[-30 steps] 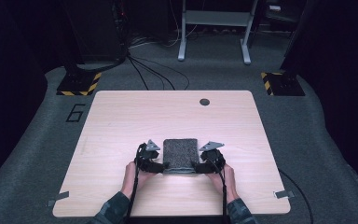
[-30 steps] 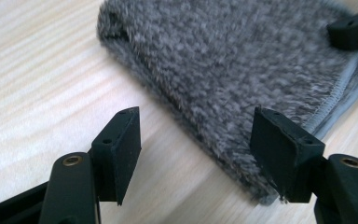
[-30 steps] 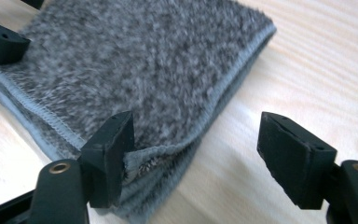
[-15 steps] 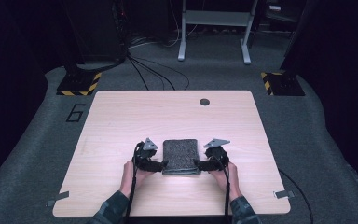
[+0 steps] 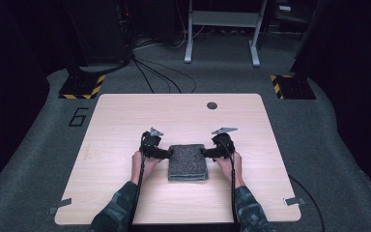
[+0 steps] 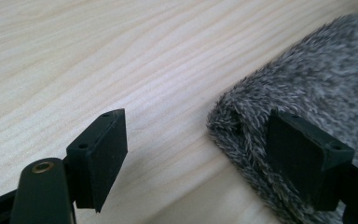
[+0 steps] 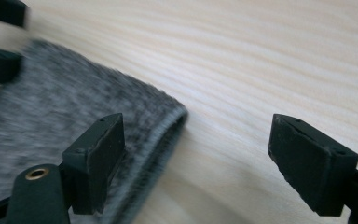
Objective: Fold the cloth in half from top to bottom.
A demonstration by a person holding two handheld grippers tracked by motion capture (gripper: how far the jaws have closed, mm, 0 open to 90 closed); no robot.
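A folded grey fuzzy cloth [image 5: 188,162] lies flat on the wooden table [image 5: 125,121], near its front middle. My left gripper [image 5: 168,153] is at the cloth's far left corner and my right gripper [image 5: 205,152] at its far right corner. In the left gripper view the cloth's corner [image 6: 317,84] sits between the jaws of the left gripper [image 6: 200,158], by the right one, unpinched. In the right gripper view the cloth's edge [image 7: 65,112] lies between the spread jaws of the right gripper [image 7: 200,161]. Both pairs of jaws have just been opening.
A small dark round disc [image 5: 212,105] sits near the table's far edge. Grey tape tabs [image 5: 292,201] mark the front corners. On the floor behind are cables [image 5: 154,72], two hazard-striped bases [image 5: 82,87] and a metal stand [image 5: 222,29].
Both grippers have slid away from the person along the cloth's sides to its far corners. Their jaws stand wider apart. The cloth stays put.
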